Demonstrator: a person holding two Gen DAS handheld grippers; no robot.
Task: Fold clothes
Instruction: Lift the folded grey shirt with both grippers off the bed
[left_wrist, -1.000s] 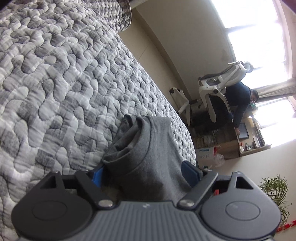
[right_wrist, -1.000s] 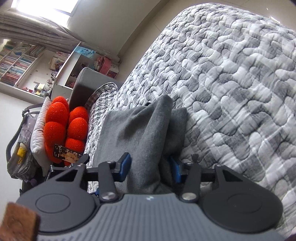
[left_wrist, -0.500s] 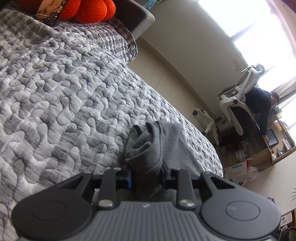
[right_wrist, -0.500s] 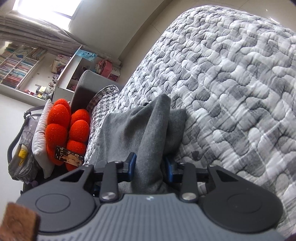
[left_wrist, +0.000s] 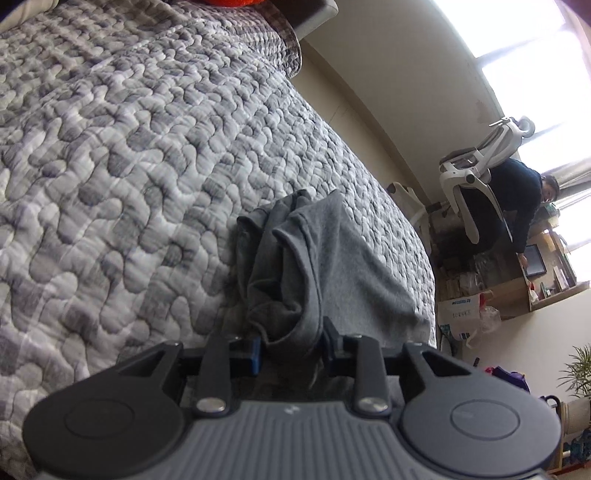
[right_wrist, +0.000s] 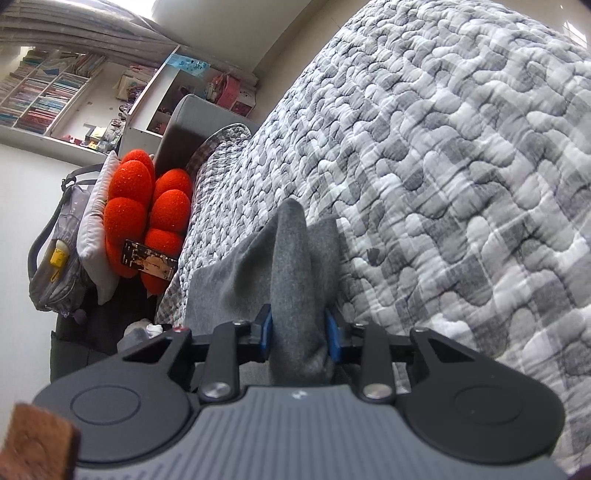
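Note:
A grey garment (left_wrist: 332, 266) lies bunched on the grey quilted bed cover (left_wrist: 129, 166). In the left wrist view my left gripper (left_wrist: 291, 343) pinches a gathered edge of the cloth between its blue pads; its jaws are opening slightly with the fabric still pressed between them. In the right wrist view the same garment (right_wrist: 291, 266) rises in a ridge from my right gripper (right_wrist: 297, 332), which is shut on a thick fold. The rest of the cloth slopes down to the left over the quilt (right_wrist: 461, 166).
An orange bobbled cushion (right_wrist: 147, 221), a grey bag (right_wrist: 55, 266) and bookshelves (right_wrist: 55, 99) stand past the bed's head. On the other side are a white office chair (left_wrist: 480, 173), a person (left_wrist: 524, 199) bent over a desk, a cardboard box (left_wrist: 461, 306) and a plant (left_wrist: 580, 369).
My left gripper went from wide open around the bunched cloth to pinching it, then shifted along the bed with it. My right gripper narrowed onto its fold and stayed in place.

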